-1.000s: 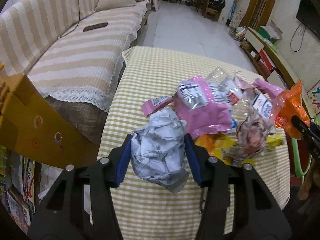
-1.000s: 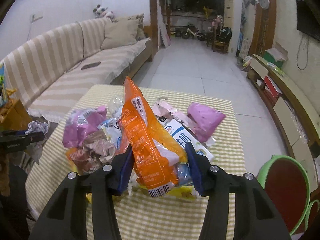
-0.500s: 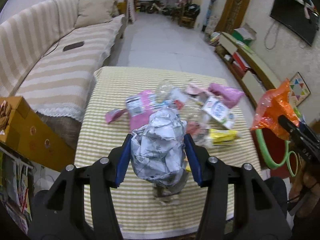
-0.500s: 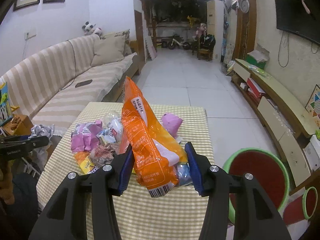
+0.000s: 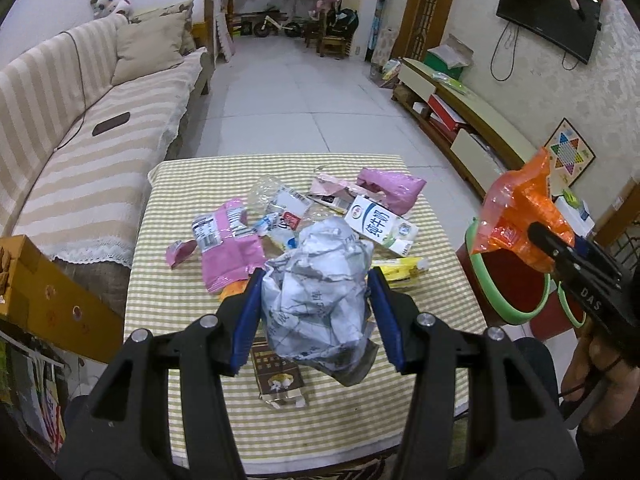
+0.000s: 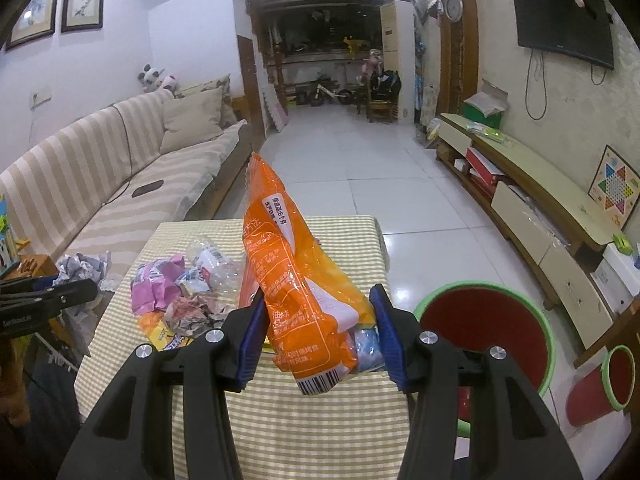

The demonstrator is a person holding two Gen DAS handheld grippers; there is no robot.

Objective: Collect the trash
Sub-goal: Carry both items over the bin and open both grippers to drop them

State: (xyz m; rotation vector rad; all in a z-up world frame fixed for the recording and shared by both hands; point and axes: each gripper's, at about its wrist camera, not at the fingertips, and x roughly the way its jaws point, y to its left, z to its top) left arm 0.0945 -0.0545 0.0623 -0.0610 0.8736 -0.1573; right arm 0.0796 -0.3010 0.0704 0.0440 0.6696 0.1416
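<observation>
Gripping crumpled paper (image 5: 316,296) in left jaws, orange wrapper (image 6: 298,292) in right jaws

The right gripper's black body (image 5: 592,298), seen from the left wrist, bears the white letters "DAS". In the right wrist view the left gripper's black side (image 6: 24,322) carries a small pale line that looks like "CamRobot", too small to be sure. The white milk carton (image 5: 382,226) on the counter (image 5: 188,316) has large blue Chinese characters and a round green and red logo. The orange snack bag (image 6: 296,280) shows white Chinese print, a white label that includes "16个月", and a barcode at its lower end. The pink wrapper (image 5: 224,240) carries a barcode and a white panel of print too fine to read. The crumpled paper (image 5: 316,300) shows faint grey characters, unreadable.
</observation>
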